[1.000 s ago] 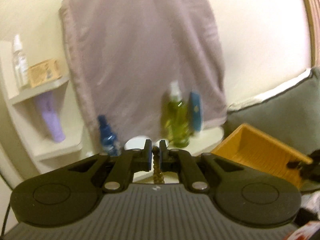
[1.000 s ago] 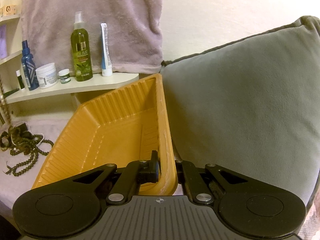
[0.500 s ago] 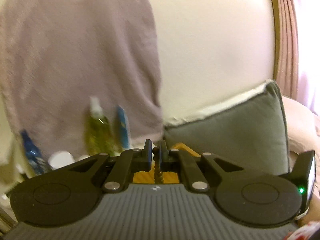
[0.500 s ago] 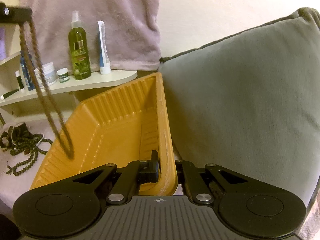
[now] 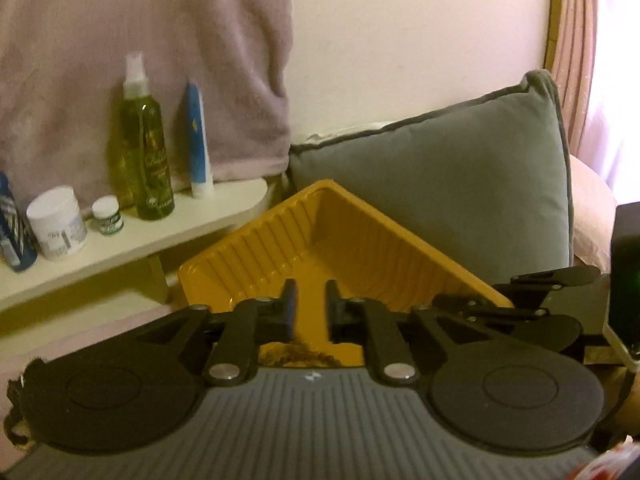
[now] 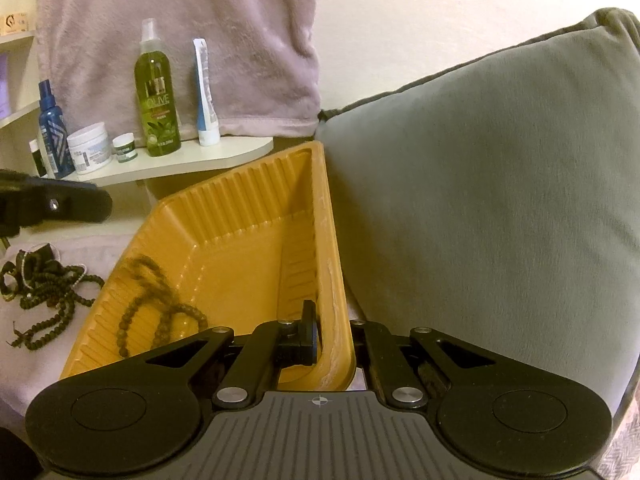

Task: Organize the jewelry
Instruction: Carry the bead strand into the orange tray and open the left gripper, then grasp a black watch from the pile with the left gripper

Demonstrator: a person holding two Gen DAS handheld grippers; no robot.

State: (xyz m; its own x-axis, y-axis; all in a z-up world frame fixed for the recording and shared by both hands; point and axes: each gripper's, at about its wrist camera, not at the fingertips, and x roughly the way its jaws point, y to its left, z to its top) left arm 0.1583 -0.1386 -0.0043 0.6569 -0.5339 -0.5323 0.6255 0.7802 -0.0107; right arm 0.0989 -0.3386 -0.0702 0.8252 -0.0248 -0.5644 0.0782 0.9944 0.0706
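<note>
Beads (image 6: 160, 312) lie loose in the orange tray (image 5: 384, 248), below my left claw (image 5: 310, 308), whose jaws are opening with nothing between them. My right claw (image 6: 332, 340) is clamped on the tray's near rim. Beyond the left wall, more beads (image 6: 44, 288) lie on the bed; grey cushion (image 6: 500, 200) crowds the right.

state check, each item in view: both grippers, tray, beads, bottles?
left gripper: jaws opening, nothing between them
right gripper: shut on tray rim
orange tray: tilted, near corner gripped
bead necklace: lying in the tray
bead pile: tangled, outside tray
green spray bottle: upright, capped
</note>
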